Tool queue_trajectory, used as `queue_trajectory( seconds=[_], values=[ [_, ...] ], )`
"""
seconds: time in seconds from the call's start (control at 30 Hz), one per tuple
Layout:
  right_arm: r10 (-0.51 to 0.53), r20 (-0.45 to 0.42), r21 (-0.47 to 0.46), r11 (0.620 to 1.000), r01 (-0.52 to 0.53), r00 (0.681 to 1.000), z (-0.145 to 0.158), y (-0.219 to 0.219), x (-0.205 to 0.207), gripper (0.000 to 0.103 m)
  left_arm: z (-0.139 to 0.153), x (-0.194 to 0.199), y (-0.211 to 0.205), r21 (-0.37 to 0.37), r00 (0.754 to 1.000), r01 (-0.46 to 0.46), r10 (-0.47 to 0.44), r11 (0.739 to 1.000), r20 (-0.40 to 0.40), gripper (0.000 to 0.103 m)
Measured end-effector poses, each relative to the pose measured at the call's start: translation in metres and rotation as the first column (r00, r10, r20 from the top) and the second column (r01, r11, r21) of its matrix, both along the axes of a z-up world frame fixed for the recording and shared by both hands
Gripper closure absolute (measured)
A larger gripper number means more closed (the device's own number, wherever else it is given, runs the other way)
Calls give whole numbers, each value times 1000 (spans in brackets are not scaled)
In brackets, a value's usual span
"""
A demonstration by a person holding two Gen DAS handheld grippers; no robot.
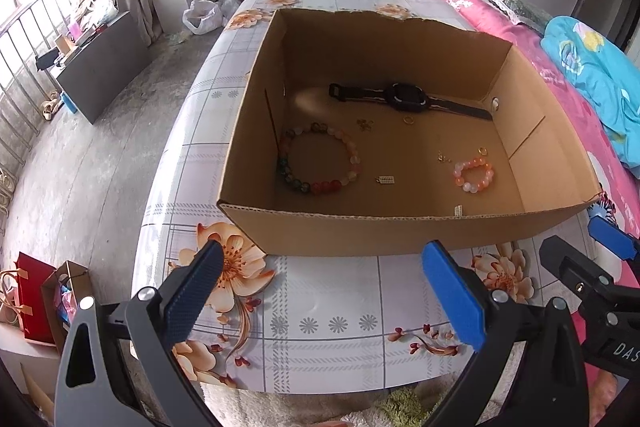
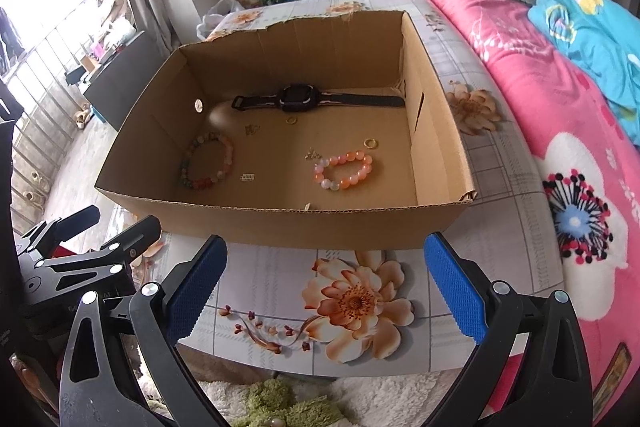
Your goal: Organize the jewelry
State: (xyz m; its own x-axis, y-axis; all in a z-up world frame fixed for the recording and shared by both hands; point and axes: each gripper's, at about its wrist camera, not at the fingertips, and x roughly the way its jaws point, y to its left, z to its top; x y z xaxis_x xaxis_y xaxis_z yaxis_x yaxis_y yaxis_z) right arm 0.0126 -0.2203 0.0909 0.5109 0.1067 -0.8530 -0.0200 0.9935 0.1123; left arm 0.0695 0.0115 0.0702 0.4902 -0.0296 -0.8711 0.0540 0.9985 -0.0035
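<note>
Since both of your grippers sit back over the near edge of the table with nothing between their fingers, it looks to me like you're lining up before reaching in, not mid-grab. The left gripper has its jaws spread wide, and the right gripper is just as wide and just as empty. All the jewelry is down on the floor of the cardboard box, which makes sense as a corral: the low walls keep the tiny bits from rolling off the slick floral cloth. The black watch lies flat along the far wall, the multicolor bead bracelet sits near the box's left wall, and the orange bead bracelet is apart from it toward the right, with a gold ring just beside it and another small ring near the watch. The left wrist view gives you the better look at the multicolor bracelet and catches the right gripper's body poking in at its right edge. The right wrist view shows the orange bracelet bigger and clearer, plus the slot cut in the box's right wall, which the other view doesn't show. The little charms are too small to identify in either view.
</note>
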Motion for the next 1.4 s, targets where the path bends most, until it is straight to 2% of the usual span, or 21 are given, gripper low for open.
queue_trajectory(
  seconds=[1.4],
  values=[
    [-20, -35, 7, 1000, 20, 999, -8, -6, 11, 8, -3, 9, -15, 13, 999, 16, -16, 1000, -38, 6]
  ],
)
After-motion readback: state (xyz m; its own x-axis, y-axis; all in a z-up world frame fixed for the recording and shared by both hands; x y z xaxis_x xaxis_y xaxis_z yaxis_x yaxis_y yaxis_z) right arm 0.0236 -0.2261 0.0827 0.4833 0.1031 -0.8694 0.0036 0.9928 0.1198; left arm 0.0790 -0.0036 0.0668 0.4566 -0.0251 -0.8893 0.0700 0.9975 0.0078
